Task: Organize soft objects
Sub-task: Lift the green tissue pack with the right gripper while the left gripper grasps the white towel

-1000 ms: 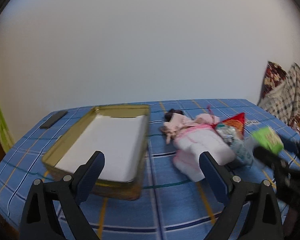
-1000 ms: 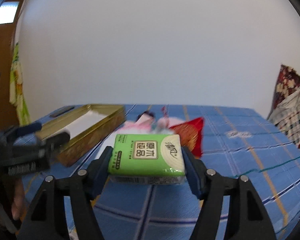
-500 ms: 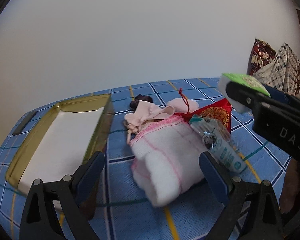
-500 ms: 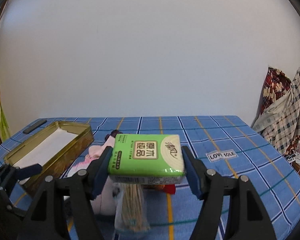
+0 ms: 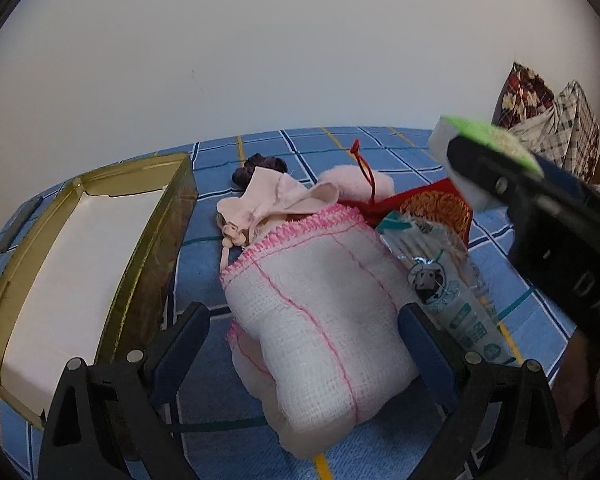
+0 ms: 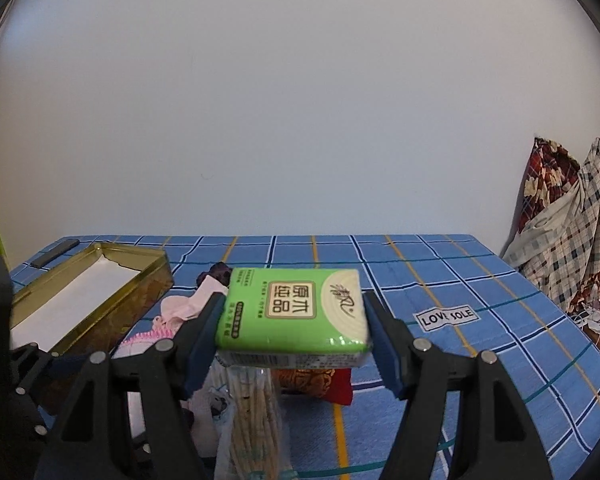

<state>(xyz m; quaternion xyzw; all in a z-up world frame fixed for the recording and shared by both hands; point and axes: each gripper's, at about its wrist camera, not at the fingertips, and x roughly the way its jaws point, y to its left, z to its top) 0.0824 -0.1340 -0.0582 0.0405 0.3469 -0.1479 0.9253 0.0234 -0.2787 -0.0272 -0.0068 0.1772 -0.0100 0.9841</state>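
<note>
right hand-held gripper (image 6: 294, 334): jaws clamped on a green tissue pack (image 6: 294, 309), one pad on each short side, pack held level in the air above the pile. In the left wrist view the same pack (image 5: 486, 140) shows at upper right, clear of the surface

left hand-held gripper (image 5: 304, 344): jaws apart, one on either side of the near end of a white gauze towel with pink stitching (image 5: 320, 308). Pads look just beside the towel; cannot tell if they touch it. Towel is rolled and lies on the blue checked surface (image 5: 400, 156)

pile around the towel:
- right of it, touching: clear bag of cotton swabs (image 5: 440, 276); from the right wrist view the bag (image 6: 254, 420) sits directly under the held pack
- beyond the swabs: red embroidered pouch (image 5: 432, 206) with a red drawstring (image 5: 366, 172)
- on the towel's far end: pale pink cloth (image 5: 276, 200), a fluffy pink item (image 5: 352, 184) behind it
- farthest: dark purple scrunchie (image 5: 256, 168)

left of the pile, close to the towel: open gold tin (image 5: 148, 248) with a white liner, nothing else in it. Small dark flat object (image 6: 54, 253) at the far left corner of the surface

patterned and checked fabrics (image 6: 560, 216) heaped at far right, off the surface
</note>
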